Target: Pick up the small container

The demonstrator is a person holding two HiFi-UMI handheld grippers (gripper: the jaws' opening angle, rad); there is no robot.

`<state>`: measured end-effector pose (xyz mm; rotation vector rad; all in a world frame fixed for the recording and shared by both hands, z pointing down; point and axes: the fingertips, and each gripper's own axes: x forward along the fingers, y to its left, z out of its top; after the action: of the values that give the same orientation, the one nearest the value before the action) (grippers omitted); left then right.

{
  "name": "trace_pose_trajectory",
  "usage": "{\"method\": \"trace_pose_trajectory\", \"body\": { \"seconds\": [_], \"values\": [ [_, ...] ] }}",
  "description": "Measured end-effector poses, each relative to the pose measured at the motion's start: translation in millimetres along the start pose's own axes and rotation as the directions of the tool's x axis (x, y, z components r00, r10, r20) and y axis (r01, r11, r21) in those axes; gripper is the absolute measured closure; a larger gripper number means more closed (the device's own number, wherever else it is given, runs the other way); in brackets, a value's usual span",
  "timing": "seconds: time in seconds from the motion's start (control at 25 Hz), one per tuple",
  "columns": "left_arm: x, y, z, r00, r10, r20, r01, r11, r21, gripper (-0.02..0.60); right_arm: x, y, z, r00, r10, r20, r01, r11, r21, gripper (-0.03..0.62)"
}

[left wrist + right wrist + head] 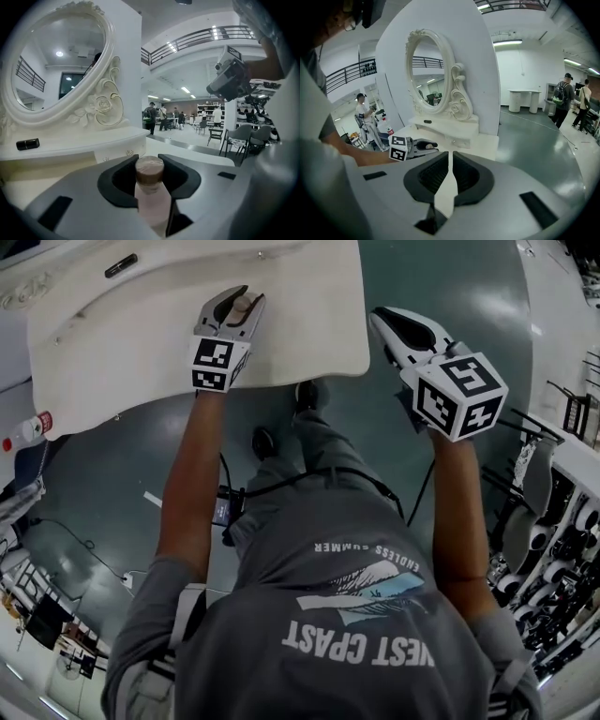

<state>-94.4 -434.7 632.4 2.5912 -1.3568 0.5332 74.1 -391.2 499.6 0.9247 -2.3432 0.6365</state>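
The small container, a pale pink bottle with a brown cap, lies lengthwise between the jaws of my left gripper, cap pointing forward. The pads sit tight against its sides, so the gripper is shut on it. In the head view the left gripper and the small container are over the near right part of the white dressing table. My right gripper hangs past the table's right edge, over the floor. In its own view the right gripper is shut with nothing in it, and the left gripper shows beyond it.
An ornate oval mirror stands at the back of the table on a raised shelf, with a small black object on that shelf. A red-capped bottle lies left of the table. Racks crowd the right side; people stand far off.
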Motion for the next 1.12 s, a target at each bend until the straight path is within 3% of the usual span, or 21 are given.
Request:
{"method": "trace_pose_trajectory", "body": {
  "seconds": [0.44,1.12],
  "values": [
    [-32.8,6.3,26.5,0.999,-0.012,-0.040,0.013,1.000,0.017,0.451,-6.6,24.0,14.8,0.999,0.018,0.040,-0.017,1.000,-0.026,0.562],
    [-161.0,25.9,147.2,0.995,0.008,0.096,-0.021,0.990,0.140,0.451,-27.3,78.5,60.5,0.984,0.020,0.176,-0.005,0.996,-0.087,0.562]
  ]
}}
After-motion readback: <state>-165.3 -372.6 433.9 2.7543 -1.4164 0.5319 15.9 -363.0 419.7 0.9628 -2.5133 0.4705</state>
